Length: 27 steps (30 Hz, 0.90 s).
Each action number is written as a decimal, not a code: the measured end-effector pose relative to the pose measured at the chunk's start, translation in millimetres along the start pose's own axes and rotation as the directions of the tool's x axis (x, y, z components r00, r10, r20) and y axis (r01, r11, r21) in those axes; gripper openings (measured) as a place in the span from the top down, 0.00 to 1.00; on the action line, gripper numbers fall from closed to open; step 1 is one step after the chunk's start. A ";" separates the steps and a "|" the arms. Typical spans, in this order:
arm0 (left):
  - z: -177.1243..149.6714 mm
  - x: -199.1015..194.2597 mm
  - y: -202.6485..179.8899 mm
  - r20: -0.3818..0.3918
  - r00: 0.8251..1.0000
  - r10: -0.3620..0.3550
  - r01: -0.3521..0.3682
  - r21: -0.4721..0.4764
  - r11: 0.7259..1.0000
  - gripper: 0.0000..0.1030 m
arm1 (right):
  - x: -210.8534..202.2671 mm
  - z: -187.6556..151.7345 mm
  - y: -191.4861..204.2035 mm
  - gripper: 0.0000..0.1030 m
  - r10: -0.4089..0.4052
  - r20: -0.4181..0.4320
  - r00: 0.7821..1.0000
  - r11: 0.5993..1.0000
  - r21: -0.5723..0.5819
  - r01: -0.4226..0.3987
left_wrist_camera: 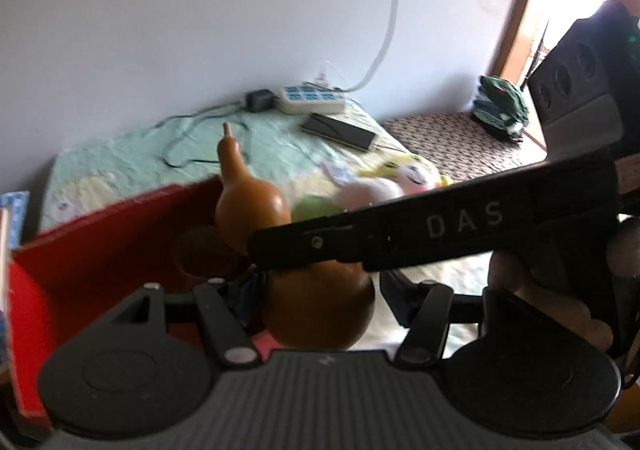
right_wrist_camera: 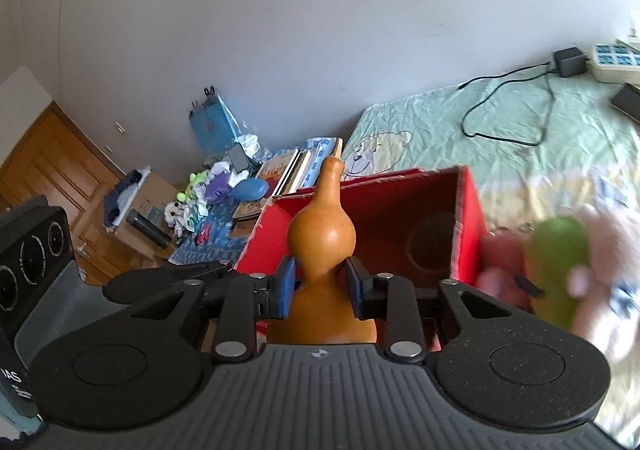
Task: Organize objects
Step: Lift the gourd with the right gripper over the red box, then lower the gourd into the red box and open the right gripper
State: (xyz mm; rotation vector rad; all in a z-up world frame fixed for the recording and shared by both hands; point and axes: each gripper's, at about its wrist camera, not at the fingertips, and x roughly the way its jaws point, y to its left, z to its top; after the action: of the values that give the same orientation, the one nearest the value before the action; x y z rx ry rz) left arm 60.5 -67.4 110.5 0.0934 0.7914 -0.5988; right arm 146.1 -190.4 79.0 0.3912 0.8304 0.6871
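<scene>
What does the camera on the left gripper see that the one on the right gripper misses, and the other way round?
Only the left wrist view shows the dark phone-like slab on the bed, folded green clothes, and the right gripper's black body crossing the frame. Only the right wrist view shows the floor clutter of books and toys, the wooden door and the teddy-bear print. Both show the brown gourd, red box, power strip and plush toys.

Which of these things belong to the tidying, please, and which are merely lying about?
In the job:
gourd, gripped by right gripper
red box
plush toys

Lying about:
power strip
phone
adapter
folded clothes
books
</scene>
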 end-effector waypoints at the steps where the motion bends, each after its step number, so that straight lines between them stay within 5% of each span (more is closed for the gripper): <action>1: 2.0 0.9 11.4 -0.005 1.000 0.005 -0.005 -0.009 1.000 0.40 | 10.7 2.9 1.6 0.71 -0.006 -0.013 1.000 1.000 0.004 0.006; 15: -24.7 69.5 134.7 -0.171 0.982 -0.083 0.048 -0.200 0.979 0.41 | 124.3 -16.0 -9.0 0.71 -0.172 -0.214 0.962 0.985 -0.023 0.171; 27: -46.6 104.3 148.8 -0.289 0.951 -0.109 0.047 -0.211 0.976 0.43 | 145.4 -22.5 -23.7 0.74 -0.258 -0.290 0.922 0.964 -0.016 0.265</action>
State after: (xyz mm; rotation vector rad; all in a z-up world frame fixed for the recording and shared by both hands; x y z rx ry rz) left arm 167.8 21.0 -15.4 -0.0359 1.1509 -0.5833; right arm 207.9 -105.7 -26.9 0.1958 1.1476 0.4892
